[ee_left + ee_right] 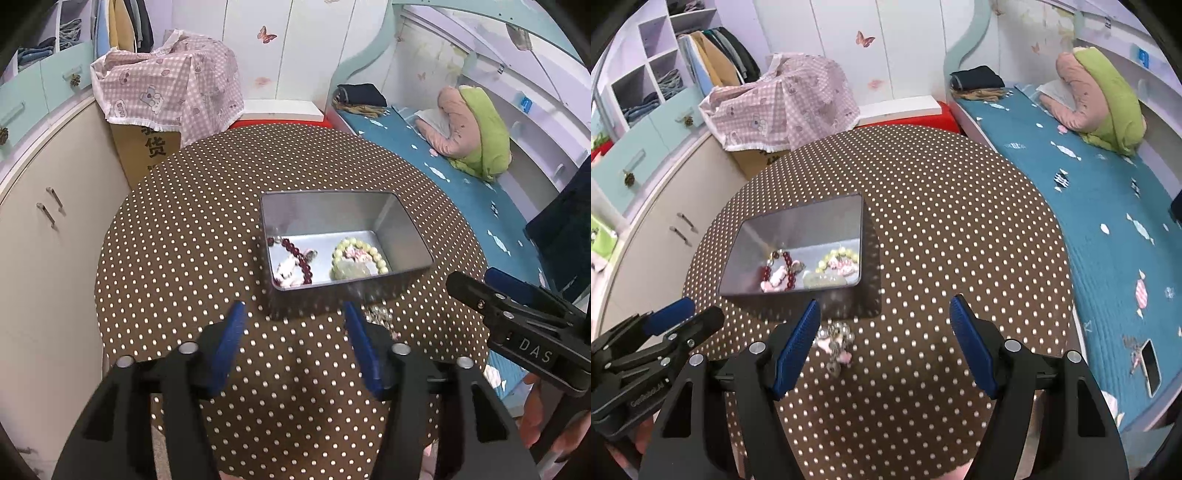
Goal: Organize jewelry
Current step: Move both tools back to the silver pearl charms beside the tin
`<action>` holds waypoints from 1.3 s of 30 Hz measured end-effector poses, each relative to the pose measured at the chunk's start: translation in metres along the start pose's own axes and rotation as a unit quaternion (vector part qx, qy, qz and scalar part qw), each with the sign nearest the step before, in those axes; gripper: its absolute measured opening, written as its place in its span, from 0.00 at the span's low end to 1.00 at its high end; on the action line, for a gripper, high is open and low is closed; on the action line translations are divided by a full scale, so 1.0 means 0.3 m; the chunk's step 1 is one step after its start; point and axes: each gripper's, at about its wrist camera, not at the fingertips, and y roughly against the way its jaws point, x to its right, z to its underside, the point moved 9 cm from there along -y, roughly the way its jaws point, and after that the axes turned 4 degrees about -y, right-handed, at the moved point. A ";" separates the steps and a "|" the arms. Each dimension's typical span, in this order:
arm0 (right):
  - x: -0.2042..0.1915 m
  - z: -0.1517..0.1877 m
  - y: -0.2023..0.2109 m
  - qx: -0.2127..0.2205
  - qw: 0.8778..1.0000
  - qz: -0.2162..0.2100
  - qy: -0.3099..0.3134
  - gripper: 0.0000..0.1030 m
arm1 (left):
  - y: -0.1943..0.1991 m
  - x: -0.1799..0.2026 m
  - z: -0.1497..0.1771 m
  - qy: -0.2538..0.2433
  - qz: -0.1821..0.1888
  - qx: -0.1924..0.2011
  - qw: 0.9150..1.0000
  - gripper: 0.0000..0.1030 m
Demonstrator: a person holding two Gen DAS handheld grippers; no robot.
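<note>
Here, in the left wrist view, the left gripper (293, 314) hangs over the brown dotted tablecloth (177, 236) with its blue pads well apart and nothing between them; just past its tips stands the open metal tin (413, 236), holding a dark red bead bracelet (297, 256) and a pale green bead bracelet (360, 254), with the right gripper (469, 282) at the right edge. In the right wrist view the right gripper (884, 310) is likewise wide open and empty — a silver-and-pink charm bracelet (836, 343) lies loose on the cloth just beside its left pad, near the tin's front wall.
</note>
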 end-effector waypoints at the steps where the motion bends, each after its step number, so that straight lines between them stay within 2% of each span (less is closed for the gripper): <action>1: 0.004 0.015 -0.002 -0.003 1.000 0.000 -0.001 0.68 | 0.001 0.004 0.009 -0.001 0.001 -0.001 1.000 0.54; 11: -0.008 0.149 -0.056 -0.037 0.999 0.006 0.017 0.68 | -0.026 0.040 0.115 0.000 0.006 -0.028 1.000 0.54; 20: -0.081 0.203 -0.110 -0.049 0.998 -0.001 0.043 0.68 | -0.074 0.023 0.177 0.011 0.004 -0.054 0.998 0.54; 28: -0.141 0.211 -0.199 -0.073 0.996 -0.006 0.057 0.49 | -0.106 0.000 0.191 0.016 0.003 -0.067 0.998 0.55; 32: -0.151 0.198 -0.223 -0.070 0.995 0.006 0.067 0.33 | -0.127 -0.011 0.191 0.021 0.004 -0.074 0.997 0.55; 38: -0.099 0.183 -0.218 -0.063 0.997 0.007 0.041 0.10 | -0.148 -0.012 0.187 0.026 0.011 -0.078 0.997 0.55; 39: -0.086 0.180 -0.210 -0.060 0.997 0.009 0.039 0.10 | -0.152 -0.010 0.186 0.026 0.012 -0.079 0.996 0.55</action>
